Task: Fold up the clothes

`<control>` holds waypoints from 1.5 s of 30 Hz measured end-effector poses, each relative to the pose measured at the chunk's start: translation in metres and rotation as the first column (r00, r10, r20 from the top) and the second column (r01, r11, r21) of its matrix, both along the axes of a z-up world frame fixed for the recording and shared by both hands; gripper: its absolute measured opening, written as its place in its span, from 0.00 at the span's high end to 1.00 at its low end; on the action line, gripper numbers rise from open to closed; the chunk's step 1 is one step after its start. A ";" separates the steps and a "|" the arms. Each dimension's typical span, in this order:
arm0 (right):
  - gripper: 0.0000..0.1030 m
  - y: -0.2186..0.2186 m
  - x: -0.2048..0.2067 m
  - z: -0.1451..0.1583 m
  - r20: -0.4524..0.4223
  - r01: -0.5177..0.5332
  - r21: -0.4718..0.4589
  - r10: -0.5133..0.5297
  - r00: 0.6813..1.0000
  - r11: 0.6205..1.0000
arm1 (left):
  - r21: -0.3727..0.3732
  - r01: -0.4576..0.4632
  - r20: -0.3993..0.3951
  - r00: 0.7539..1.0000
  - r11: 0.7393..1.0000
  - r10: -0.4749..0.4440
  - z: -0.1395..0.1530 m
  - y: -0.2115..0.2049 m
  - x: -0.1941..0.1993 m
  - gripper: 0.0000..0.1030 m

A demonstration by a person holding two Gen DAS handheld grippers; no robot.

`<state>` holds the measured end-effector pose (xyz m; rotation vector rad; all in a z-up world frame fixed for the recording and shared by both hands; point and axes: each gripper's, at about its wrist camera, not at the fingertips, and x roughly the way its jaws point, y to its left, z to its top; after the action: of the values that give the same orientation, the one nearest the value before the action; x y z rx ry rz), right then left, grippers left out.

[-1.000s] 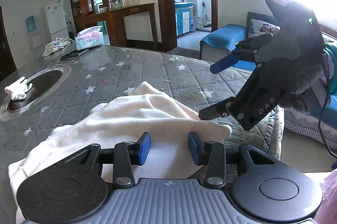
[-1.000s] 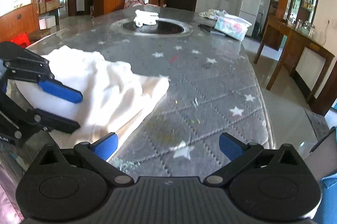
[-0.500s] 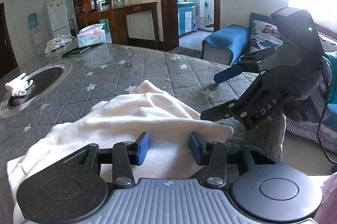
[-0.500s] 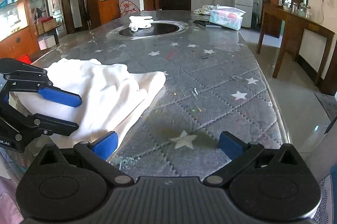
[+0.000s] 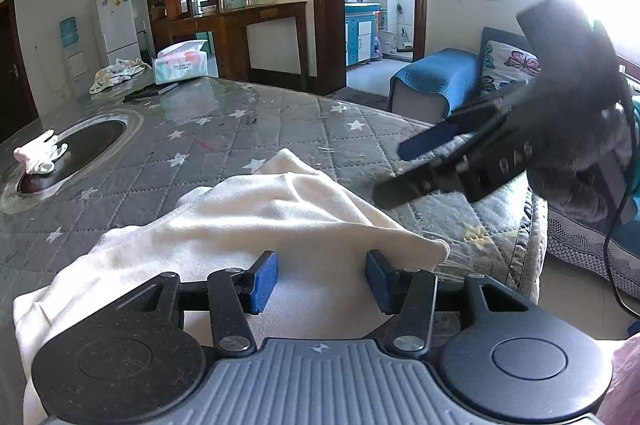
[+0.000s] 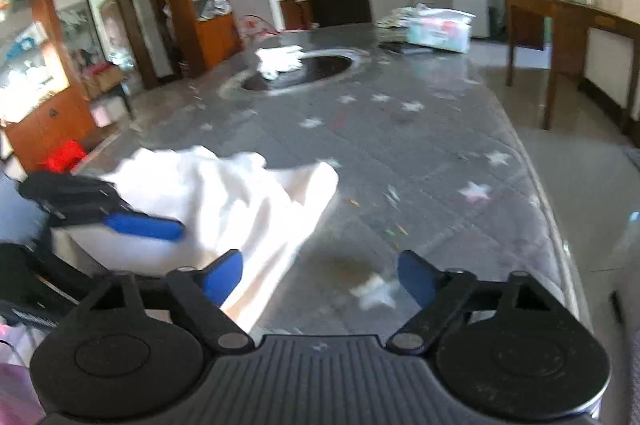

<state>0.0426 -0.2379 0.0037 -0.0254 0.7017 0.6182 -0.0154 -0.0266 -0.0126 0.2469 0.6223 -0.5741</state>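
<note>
The left gripper (image 5: 320, 277) hangs low over the near edge of the table (image 5: 280, 129), tilted down, its blue pads (image 5: 262, 281) apart and spreading wider. The cloth (image 5: 256, 221) lies under and between them, but the pads do not pinch it. This cloth, a cream-white garment, sits crumpled at the near end of the table, bunched into soft ridges, with one corner (image 5: 438, 247) reaching toward the table's right edge.

The right gripper (image 6: 320, 275) hovers just beside it, also tilted down. Its jaws stand wide and are drawing together. Its left pad (image 6: 222, 275) is over the hem of the cloth, the right pad (image 6: 416, 277) over bare quilted cover; nothing is pinched between them. From the left wrist view this gripper shows as a dark blurred shape (image 5: 432, 161) above the table's right edge.

The table wears a grey quilted cover with white stars (image 6: 474, 191) under a clear sheet. Farther along is a dark round inset (image 5: 68, 155) with a small white glove (image 5: 40, 155) on its rim. Beyond that lie a tissue pack (image 5: 182, 63), a flat dark thing I cannot make out (image 5: 150, 91) and a rumpled rag (image 5: 116, 71).

Against the far walls stand a white fridge (image 5: 118, 21), a water dispenser (image 5: 70, 41), a wooden sideboard (image 5: 240, 29) and a blue sofa (image 5: 436, 85) with a butterfly cushion (image 5: 508, 65).
</note>
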 end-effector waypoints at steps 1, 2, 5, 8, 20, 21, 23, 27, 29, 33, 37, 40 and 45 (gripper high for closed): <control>0.29 0.003 0.001 0.003 0.002 -0.016 0.007 0.016 1.000 1.000 | 0.000 -0.001 0.000 1.000 1.000 0.001 0.000 0.000 0.000 0.49; 0.37 0.007 0.002 0.006 0.000 -0.032 0.015 0.032 0.999 0.999 | 0.000 -0.001 0.001 1.000 1.000 0.001 0.000 0.000 0.000 0.49; 0.59 0.019 0.007 0.008 -0.017 -0.074 0.038 0.075 0.997 0.997 | 0.001 -0.003 0.003 1.000 1.000 0.003 0.000 0.000 -0.001 0.49; 0.76 0.029 0.015 0.006 -0.036 -0.086 0.037 0.087 0.996 0.996 | 0.000 -0.004 0.004 1.000 1.000 0.004 0.000 0.000 -0.001 0.48; 0.81 0.031 0.026 -0.004 -0.077 -0.053 0.015 0.054 0.996 0.998 | -0.001 -0.004 0.007 1.000 1.000 0.004 0.000 0.001 0.000 0.47; 0.81 0.032 0.027 -0.005 -0.078 -0.056 0.015 0.057 0.995 0.998 | -0.001 -0.005 0.007 1.000 1.000 0.005 0.000 0.001 0.000 0.47; 0.85 0.033 0.028 -0.006 -0.074 -0.057 0.026 0.059 0.996 0.998 | -0.001 -0.007 0.007 1.000 1.000 0.007 0.000 0.001 0.000 0.47; 0.96 0.036 0.022 0.000 -0.019 -0.052 0.017 0.052 0.998 0.998 | 0.003 -0.008 0.006 1.000 1.000 0.008 0.001 0.000 -0.001 0.47; 0.97 0.037 0.014 0.011 0.041 -0.046 -0.004 0.047 0.998 0.999 | 0.005 -0.007 0.007 1.000 1.000 0.007 0.001 -0.001 -0.001 0.47; 0.97 0.046 0.004 0.021 0.132 -0.042 -0.087 0.054 0.990 0.995 | 0.007 -0.007 0.009 1.000 1.000 0.007 0.001 -0.002 -0.001 0.47; 0.99 0.046 0.015 0.007 0.128 0.021 -0.149 -0.002 0.992 0.989 | 0.013 -0.006 0.017 1.000 1.000 0.006 0.000 -0.002 -0.005 0.47; 0.99 0.037 0.020 0.002 0.085 0.041 -0.108 -0.032 0.996 0.993 | 0.011 -0.010 0.019 1.000 1.000 0.010 0.001 -0.001 -0.005 0.46; 0.96 0.027 0.010 0.019 0.025 -0.034 0.000 0.034 0.999 0.999 | 0.004 -0.019 0.032 0.999 1.000 0.019 0.004 0.002 -0.006 0.41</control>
<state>0.0522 -0.2112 0.0224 -0.0448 0.6777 0.6493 -0.0210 -0.0249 -0.0084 0.2532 0.5941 -0.5498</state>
